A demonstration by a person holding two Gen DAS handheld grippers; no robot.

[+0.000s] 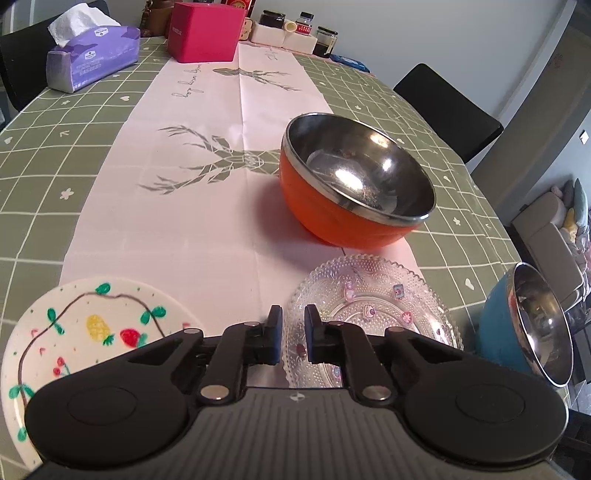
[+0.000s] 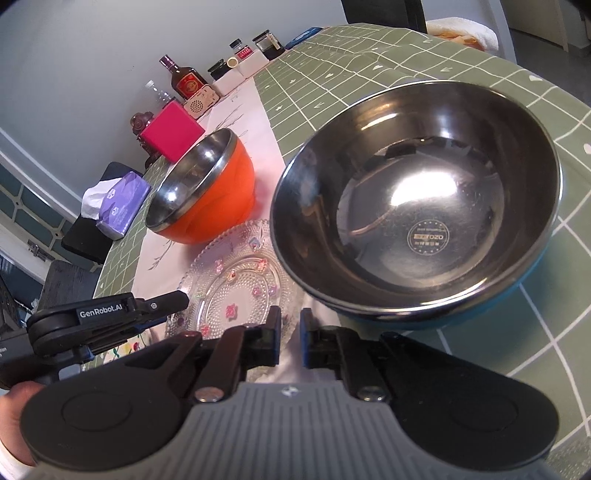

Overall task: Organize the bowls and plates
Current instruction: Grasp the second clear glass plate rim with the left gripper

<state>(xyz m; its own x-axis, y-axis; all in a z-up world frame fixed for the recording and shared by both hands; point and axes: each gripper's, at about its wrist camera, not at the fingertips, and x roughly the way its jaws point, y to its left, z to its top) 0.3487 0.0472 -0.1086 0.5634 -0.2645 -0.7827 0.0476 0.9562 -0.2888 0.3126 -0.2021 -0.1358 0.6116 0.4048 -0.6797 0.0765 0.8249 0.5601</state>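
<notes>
An orange bowl (image 1: 351, 184) with a steel inside stands mid-table; it also shows in the right wrist view (image 2: 210, 192). A clear glass plate (image 1: 373, 314) lies in front of it, also in the right wrist view (image 2: 236, 284). A white painted plate (image 1: 81, 332) lies at the near left. A blue steel-lined bowl (image 1: 524, 328) stands at the right, large in the right wrist view (image 2: 417, 218). My left gripper (image 1: 293, 332) hovers over the glass plate's near left edge, jaws slightly apart, empty; it also shows in the right wrist view (image 2: 110, 317). My right gripper (image 2: 290, 336) sits before the blue bowl's near rim, jaws slightly apart, empty.
A purple tissue box (image 1: 92, 55), a pink box (image 1: 205, 31) and jars (image 1: 295, 31) stand at the far end. A black chair (image 1: 447, 110) stands at the right side. The table edge runs close behind the blue bowl. A bottle (image 2: 184, 79) stands at the far end.
</notes>
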